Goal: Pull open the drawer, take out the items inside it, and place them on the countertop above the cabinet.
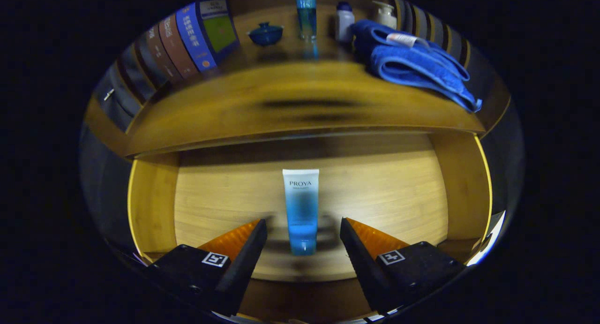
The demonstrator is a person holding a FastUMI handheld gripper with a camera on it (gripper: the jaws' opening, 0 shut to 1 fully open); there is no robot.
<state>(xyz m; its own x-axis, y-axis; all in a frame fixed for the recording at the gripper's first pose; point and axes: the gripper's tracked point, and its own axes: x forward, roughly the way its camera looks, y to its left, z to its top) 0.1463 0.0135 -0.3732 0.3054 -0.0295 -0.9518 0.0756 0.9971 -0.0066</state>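
Note:
The wooden drawer point(150, 202) is pulled open below the cabinet's countertop point(290, 103). A white-and-blue tube point(301, 207) lies flat on the drawer floor, cap end toward me. My gripper point(303, 225) is open above the drawer, its two fingers standing either side of the tube's cap end without touching it. A folded blue towel point(412, 61) lies on the countertop to the right, partly hanging over its front edge.
At the back of the countertop stand several books point(187, 38), a small blue lidded bowl point(265, 34), a blue tube point(306, 17), a white bottle point(344, 20) and a pump bottle point(385, 13). The countertop's middle front is bare wood.

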